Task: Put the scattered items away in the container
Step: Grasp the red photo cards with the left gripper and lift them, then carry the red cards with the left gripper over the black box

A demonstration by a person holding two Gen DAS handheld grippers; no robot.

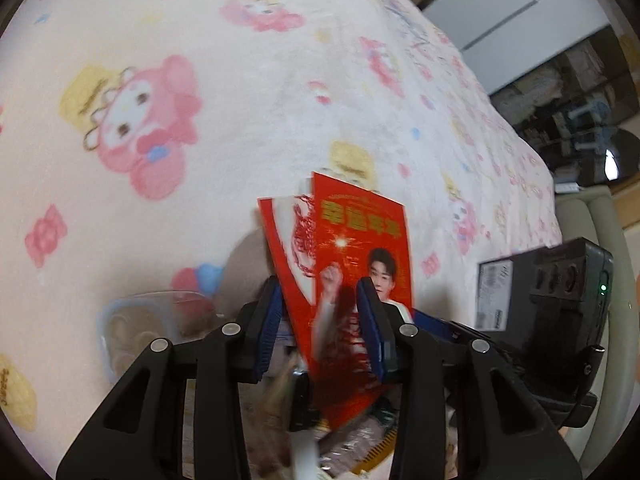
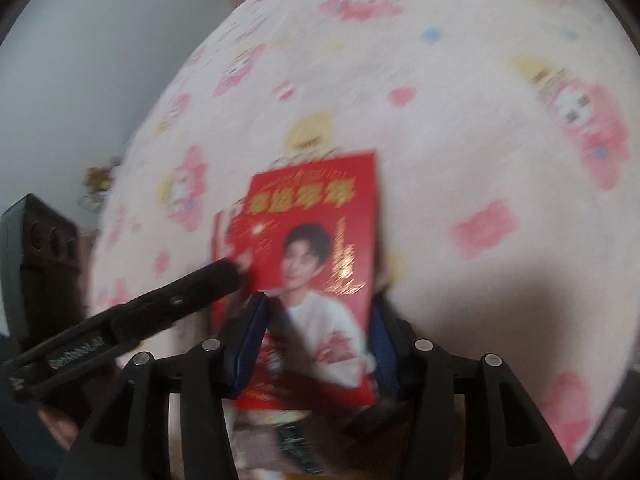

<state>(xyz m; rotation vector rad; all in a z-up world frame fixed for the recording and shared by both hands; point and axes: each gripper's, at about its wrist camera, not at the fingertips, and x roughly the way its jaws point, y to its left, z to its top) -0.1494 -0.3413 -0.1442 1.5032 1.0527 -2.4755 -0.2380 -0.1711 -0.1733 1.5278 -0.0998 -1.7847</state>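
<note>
Now the left claw [image 1: 320, 292] grasps the red packets [image 1: 360, 232], the right claw [image 2: 318, 304] released around them.

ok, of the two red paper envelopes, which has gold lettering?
The front red paper envelope, with a portrait below the lettering. The rear red paper envelope behind it shows a white panel with red swirls.

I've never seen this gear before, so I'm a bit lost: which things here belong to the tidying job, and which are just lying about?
Part of the job:
red envelopes
clear plastic container, probably where they go
left gripper
right gripper

Just lying about:
cartoon blanket
white cabinet
</note>
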